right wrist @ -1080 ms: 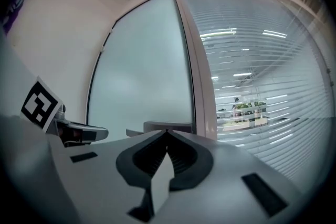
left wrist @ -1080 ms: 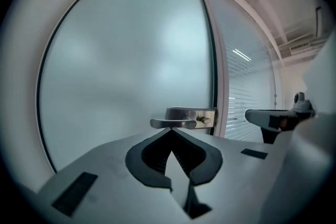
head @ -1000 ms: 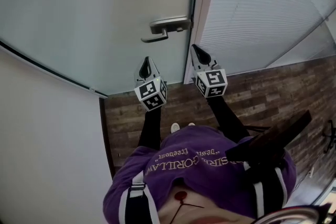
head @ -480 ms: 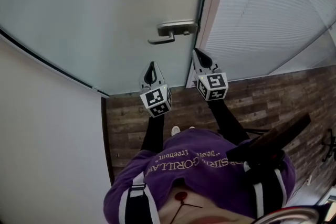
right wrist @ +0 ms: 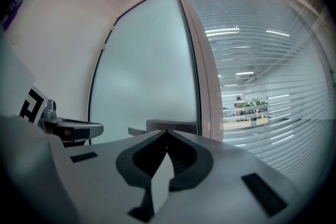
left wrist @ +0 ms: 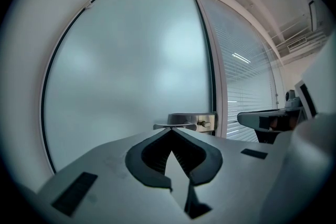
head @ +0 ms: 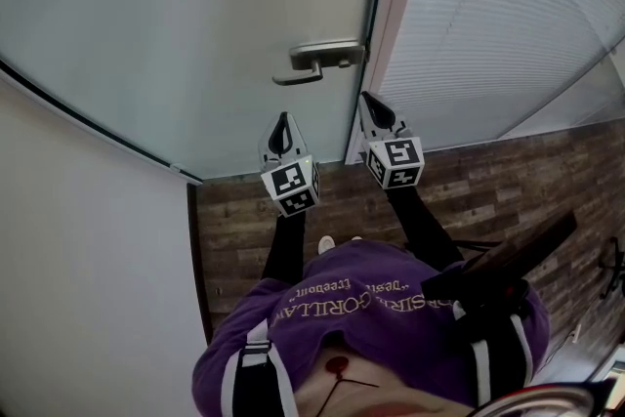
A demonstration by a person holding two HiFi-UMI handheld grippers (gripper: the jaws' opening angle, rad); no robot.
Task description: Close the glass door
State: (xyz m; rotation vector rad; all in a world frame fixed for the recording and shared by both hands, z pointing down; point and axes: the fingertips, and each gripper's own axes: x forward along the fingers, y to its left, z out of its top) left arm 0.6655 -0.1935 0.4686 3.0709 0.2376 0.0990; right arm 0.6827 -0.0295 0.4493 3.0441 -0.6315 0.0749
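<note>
The frosted glass door (head: 186, 15) fills the upper left of the head view, its right edge against the pale frame (head: 383, 44). A metal lever handle (head: 314, 60) sits on that edge, also seen as the handle (left wrist: 185, 121) and the handle (right wrist: 163, 126) in the gripper views. My left gripper (head: 283, 120) is shut and empty, its tip a little below the lever, apart from it. My right gripper (head: 369, 100) is shut and empty too, level beside the door's edge, just under the handle plate.
A wall of glass with white blinds (head: 488, 24) stands to the right of the frame. A pale wall (head: 88, 269) runs along the left. Dark wood-plank floor (head: 469, 181) lies below. The person's purple shirt (head: 371, 317) fills the bottom.
The door, handle and both grippers have shifted slightly right and up in the head view since a second ago. Over the last half second almost nothing differs.
</note>
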